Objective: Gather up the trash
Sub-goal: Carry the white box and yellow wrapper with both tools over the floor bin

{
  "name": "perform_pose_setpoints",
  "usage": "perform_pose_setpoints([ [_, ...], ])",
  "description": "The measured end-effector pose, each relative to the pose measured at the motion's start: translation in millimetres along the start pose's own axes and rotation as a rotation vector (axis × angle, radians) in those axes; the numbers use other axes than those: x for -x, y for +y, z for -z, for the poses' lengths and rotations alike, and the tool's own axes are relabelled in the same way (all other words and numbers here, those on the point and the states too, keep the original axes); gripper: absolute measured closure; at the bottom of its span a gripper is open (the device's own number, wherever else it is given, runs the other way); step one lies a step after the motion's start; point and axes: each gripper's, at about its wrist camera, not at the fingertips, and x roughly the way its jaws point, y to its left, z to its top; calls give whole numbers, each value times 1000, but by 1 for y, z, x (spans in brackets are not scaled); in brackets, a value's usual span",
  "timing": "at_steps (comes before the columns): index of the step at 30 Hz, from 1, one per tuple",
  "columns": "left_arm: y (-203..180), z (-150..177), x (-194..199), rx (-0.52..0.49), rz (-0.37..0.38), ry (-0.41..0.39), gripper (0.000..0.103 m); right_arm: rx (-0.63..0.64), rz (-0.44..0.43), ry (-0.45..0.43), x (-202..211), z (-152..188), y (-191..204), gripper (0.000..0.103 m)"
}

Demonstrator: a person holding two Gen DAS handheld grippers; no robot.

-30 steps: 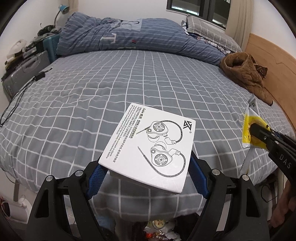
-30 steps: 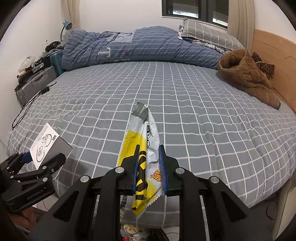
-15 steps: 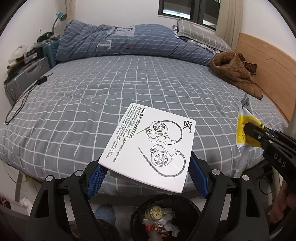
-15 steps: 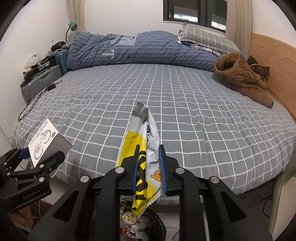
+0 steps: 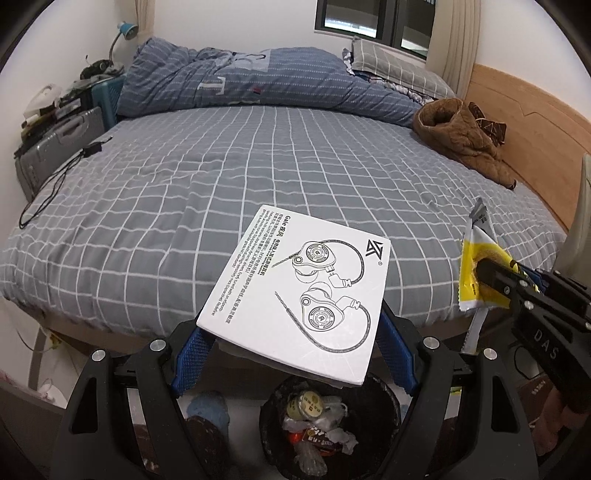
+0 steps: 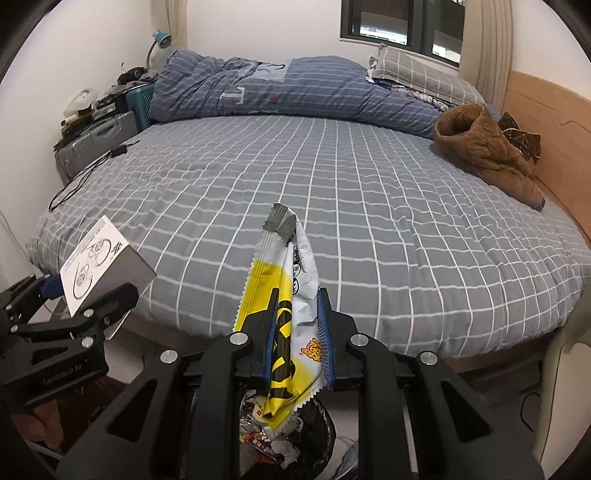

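both hands have backed off the bed [image 5: 258, 155]; trash bin [image 5: 384, 391] now below. both pieces lifted, neither dropped yet. left gripper [image 5: 291, 347] spread wide, clamped on white earphone box [image 5: 295, 284]. right gripper [image 6: 297, 332] nearly closed, pinching yellow snack wrapper [image 6: 284, 295] above bin.

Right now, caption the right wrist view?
Right gripper holds yellow snack wrapper above black trash bin.

You are getting even, soft indoor light on the grey checked bed [image 5: 258, 177]; the dark window [image 6: 402, 22] is adding none. Fisheye curving is bending edges, corners vignetting black, focus staying sharp.
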Motion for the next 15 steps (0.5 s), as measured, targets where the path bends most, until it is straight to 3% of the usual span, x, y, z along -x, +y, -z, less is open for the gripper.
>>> perform_pose_setpoints([
  [9, 2, 21, 18, 17, 16, 44, 25, 17, -13, 39, 12, 25, 9, 85],
  [15, -9, 20, 41, -7, 3, 24, 25, 18, -13, 36, 30, 28, 12, 85],
])
